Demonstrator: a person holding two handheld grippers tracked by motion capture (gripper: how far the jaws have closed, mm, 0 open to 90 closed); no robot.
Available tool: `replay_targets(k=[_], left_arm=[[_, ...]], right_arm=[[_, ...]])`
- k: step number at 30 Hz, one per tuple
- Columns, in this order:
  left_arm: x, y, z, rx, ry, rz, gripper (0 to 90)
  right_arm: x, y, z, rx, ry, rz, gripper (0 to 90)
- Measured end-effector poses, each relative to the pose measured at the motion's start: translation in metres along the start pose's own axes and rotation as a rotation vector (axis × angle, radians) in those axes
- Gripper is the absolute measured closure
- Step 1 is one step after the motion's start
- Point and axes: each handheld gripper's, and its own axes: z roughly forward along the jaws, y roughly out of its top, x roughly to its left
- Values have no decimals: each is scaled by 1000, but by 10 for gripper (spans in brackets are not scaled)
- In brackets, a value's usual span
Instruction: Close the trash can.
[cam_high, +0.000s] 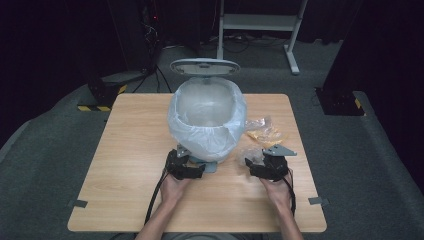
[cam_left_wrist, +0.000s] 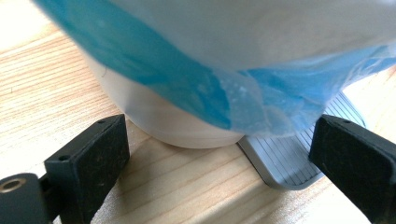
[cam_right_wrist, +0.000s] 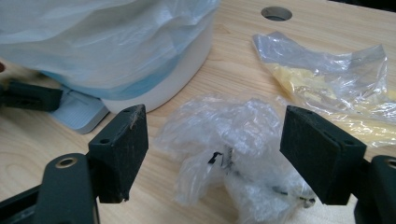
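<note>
Left gripper (cam_high: 192, 167) open at the pedal (cam_left_wrist: 285, 161); our right gripper (cam_right_wrist: 212, 154) gapes, empty, around the crumpled wrapper (cam_right_wrist: 233, 140) — close squarely, then lift toward twelve o'clock, into the bin (cam_high: 207, 122).

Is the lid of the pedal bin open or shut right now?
Open. In the high view the grey lid stands tipped up behind the bin, so you look straight down into its plastic liner, and nothing lies inside.

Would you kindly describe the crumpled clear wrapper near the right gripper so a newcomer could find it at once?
Start from the white pedal bin with its lid up in the middle of the table. At its base on the right lies the crumpled clear wrapper, just ahead of the right gripper. Unlike the flatter bag with yellow contents behind it, it is colourless and balled up.
</note>
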Motion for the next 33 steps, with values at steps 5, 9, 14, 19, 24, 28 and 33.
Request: replay_targets(k=[5, 9, 14, 19, 24, 28, 33], left_arm=[[0, 0, 0, 1, -1, 3, 55], [0, 0, 0, -1, -6, -8, 55], [2, 0, 1, 11, -25, -26, 55], [2, 0, 1, 10, -24, -22, 55], [2, 0, 1, 13, -28, -29, 55], [2, 0, 1, 11, -26, -28, 55], [2, 0, 1, 11, -27, -30, 54]], right_arm=[[-3, 5, 10, 32, -21, -5, 253], [-5, 5, 23, 85, -18, -9, 278], [-7, 0, 40, 161, 4, -11, 335], [-6, -2, 47, 183, -2, -20, 425], [-7, -5, 49, 210, -18, -34, 561], [-6, -8, 51, 226, -37, -48, 618], [-6, -10, 52, 243, -39, -52, 714]])
